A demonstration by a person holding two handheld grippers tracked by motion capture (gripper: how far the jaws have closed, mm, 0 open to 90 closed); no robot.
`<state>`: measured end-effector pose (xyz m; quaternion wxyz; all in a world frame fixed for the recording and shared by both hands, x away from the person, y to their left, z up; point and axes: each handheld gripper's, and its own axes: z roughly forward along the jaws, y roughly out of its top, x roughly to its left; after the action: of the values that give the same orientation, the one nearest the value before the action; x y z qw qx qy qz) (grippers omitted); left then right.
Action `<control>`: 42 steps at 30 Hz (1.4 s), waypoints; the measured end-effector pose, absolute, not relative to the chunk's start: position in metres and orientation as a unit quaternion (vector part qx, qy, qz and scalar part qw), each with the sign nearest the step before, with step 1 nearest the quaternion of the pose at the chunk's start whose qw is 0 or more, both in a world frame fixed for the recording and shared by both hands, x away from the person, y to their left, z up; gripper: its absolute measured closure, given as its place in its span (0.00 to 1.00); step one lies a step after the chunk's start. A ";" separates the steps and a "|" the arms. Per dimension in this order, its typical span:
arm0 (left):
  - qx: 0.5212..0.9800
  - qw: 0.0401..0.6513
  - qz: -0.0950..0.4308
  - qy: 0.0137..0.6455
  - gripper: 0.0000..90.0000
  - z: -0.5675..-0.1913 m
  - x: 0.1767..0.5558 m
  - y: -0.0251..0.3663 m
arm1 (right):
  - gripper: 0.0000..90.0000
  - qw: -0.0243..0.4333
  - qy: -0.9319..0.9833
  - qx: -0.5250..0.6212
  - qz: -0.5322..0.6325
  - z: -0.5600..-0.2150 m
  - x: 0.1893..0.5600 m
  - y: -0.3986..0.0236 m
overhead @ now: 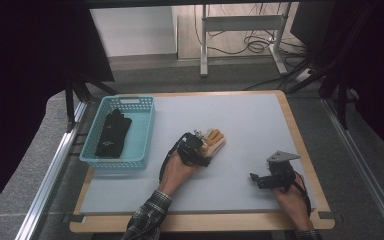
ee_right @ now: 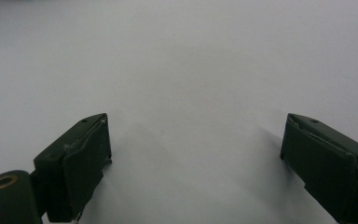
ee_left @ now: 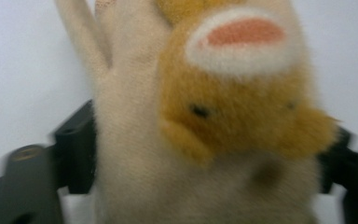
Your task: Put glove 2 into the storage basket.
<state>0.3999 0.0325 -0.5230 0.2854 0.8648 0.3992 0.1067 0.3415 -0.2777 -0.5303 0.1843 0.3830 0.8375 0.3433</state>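
One tan glove [overhead: 215, 139] with an orange animal patch lies flat at the mat's [overhead: 240, 120] centre, nothing on top of it. My left gripper [overhead: 203, 143] sits at the glove's 7 o'clock; in the left gripper view the glove [ee_left: 168, 140] lies between my jaws at its cuff, the black fingers [ee_left: 77, 149] tight at both edges, though I cannot tell if they press. One blue basket [overhead: 145, 131] stands at the mat's 9 o'clock, well apart, holding one black glove [overhead: 112, 134]. My right gripper [overhead: 256, 179] rests at the mat's 5 o'clock, jaws wide and holding nothing. Two grippers, two gloves, one basket.
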 end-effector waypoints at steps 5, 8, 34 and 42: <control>0.868 0.284 0.107 0.393 0.46 -0.520 0.398 0.033 | 0.09 0.184 0.838 0.383 0.343 -0.530 0.341 -0.278; 0.869 0.281 0.107 0.392 0.54 -0.519 0.397 0.033 | 0.09 0.184 0.838 0.383 0.343 -0.530 0.342 -0.278; 0.857 0.301 0.125 0.399 0.63 -0.488 0.396 0.049 | 0.09 0.184 0.838 0.383 0.343 -0.530 0.341 -0.278; 0.848 0.307 0.140 0.409 0.62 -0.463 0.397 0.064 | 0.09 0.184 0.838 0.383 0.343 -0.530 0.341 -0.278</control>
<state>0.3972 0.0644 -0.4632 0.3071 0.8477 0.4091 0.1403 0.3414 -0.2778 -0.5303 0.1843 0.3828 0.8376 0.3435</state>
